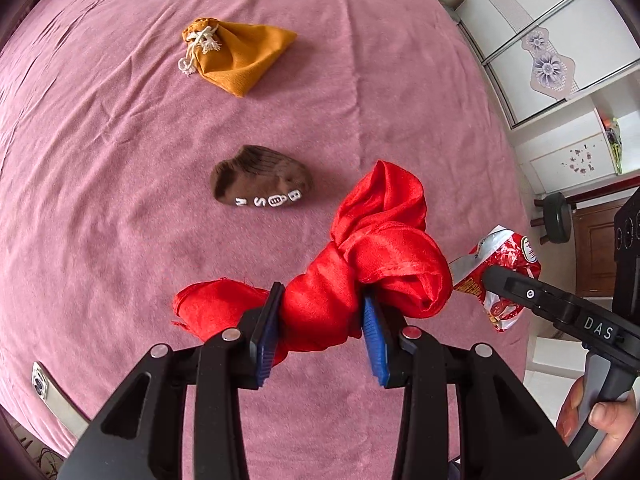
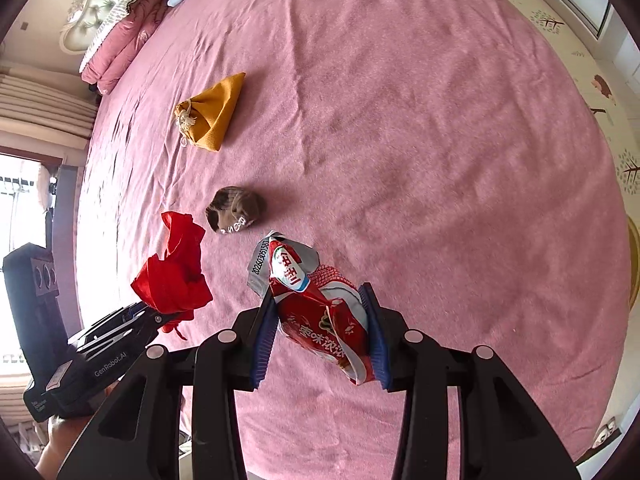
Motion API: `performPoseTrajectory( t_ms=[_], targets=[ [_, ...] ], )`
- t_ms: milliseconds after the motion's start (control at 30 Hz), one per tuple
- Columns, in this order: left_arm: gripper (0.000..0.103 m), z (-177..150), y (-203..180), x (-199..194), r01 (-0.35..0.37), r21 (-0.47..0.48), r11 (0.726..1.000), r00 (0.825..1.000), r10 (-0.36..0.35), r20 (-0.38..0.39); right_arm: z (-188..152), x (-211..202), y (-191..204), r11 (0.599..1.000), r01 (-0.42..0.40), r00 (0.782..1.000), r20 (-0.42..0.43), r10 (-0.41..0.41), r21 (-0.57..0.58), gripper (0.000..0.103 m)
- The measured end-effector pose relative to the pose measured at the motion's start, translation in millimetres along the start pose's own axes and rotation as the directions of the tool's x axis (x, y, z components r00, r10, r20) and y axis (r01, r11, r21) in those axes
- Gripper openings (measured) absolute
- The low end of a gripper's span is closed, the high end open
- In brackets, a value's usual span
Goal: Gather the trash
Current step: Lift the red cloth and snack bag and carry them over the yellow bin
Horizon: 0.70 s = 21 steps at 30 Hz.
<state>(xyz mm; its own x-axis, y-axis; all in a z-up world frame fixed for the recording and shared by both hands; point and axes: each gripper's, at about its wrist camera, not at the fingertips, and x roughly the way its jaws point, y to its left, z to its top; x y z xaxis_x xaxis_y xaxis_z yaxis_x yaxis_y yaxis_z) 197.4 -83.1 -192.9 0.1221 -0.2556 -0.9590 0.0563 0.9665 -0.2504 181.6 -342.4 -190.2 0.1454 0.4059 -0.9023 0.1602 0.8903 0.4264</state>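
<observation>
Left claw point(image 1: 320, 320) is clamping the red cloth point(image 1: 360, 264), right claw point(image 2: 320, 332) is clamping the snack wrapper point(image 2: 316, 304), both hanging above the bed point(image 2: 440, 160) near the brown sock point(image 1: 260, 182). Carry step; next probably needs a bin, none visible.

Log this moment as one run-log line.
left gripper: shut on red cloth | right gripper: shut on snack wrapper | on bed: brown sock, orange pouch

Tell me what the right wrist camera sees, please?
The right gripper pinches a crumpled red snack wrapper above a pink bedspread. A brown sock and mustard drawstring pouch lie there.
</observation>
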Motion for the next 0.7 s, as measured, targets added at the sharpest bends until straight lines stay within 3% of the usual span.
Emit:
performPoseTrajectory(
  t_ms=[367,700],
  targets=[
    [0.038,-66,-78,-13,0.03,0.145,0.989,0.999,-0.027,-0.02,-59,-56,-61,0.997,0.003,0.997,0.081,-0.01,0.08,0.04],
    [0.038,-92,-170,3,0.061,0.274,0.96,0.997,-0.048,-0.054,-102,-101,-146,0.982,0.004,0.991,0.133,-0.03,0.191,0.04]
  ],
)
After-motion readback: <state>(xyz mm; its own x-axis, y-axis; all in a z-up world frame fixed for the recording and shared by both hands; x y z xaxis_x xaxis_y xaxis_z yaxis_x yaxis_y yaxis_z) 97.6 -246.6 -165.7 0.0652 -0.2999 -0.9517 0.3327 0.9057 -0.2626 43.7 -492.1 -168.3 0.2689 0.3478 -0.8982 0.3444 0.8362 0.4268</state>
